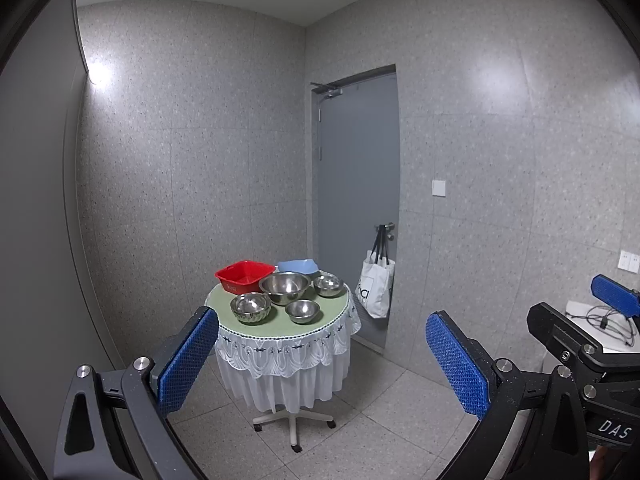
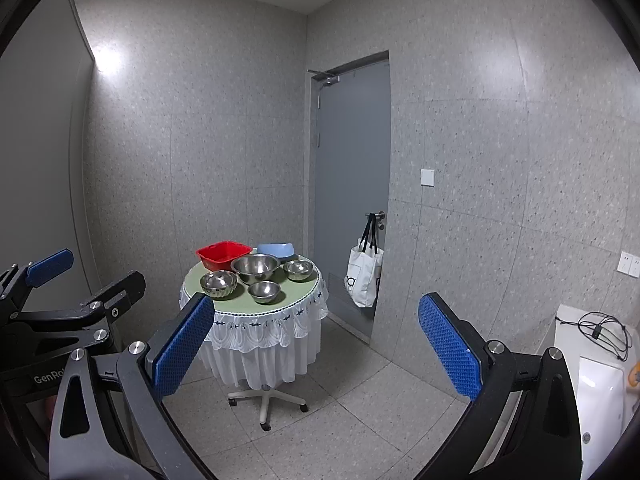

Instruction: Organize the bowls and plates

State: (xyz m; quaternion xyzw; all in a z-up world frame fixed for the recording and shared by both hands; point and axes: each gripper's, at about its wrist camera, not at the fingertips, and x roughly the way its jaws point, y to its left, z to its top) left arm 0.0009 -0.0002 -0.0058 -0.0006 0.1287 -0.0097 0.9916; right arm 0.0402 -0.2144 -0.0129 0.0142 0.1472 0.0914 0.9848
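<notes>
— What would worry you from here?

— That round table [image 1: 280, 330] stands on a wheeled pedestal [image 1: 294, 426]. A hard nudge could roll it, I'd guess, and the four steel bowls would slide. The big steel bowl [image 1: 285, 287] sits in the middle, with three small ones around it: the ribbed bowl [image 1: 250, 308] near left, the plain small bowl [image 1: 303, 311] near right, another small bowl [image 1: 328, 284] far right. Smooth steel may slip between padded fingers. The lace cloth [image 1: 280, 350] could snag too.

— And the tubs?

— The red tub [image 1: 244, 276] and blue tub [image 1: 298, 266] sit at the far edge, touching nothing I can make out.

— The grippers?

— Both are well short of the table, held level, side by side. The left gripper [image 1: 322, 354] is spread wide and empty; the right gripper [image 2: 316, 346] likewise.
</notes>
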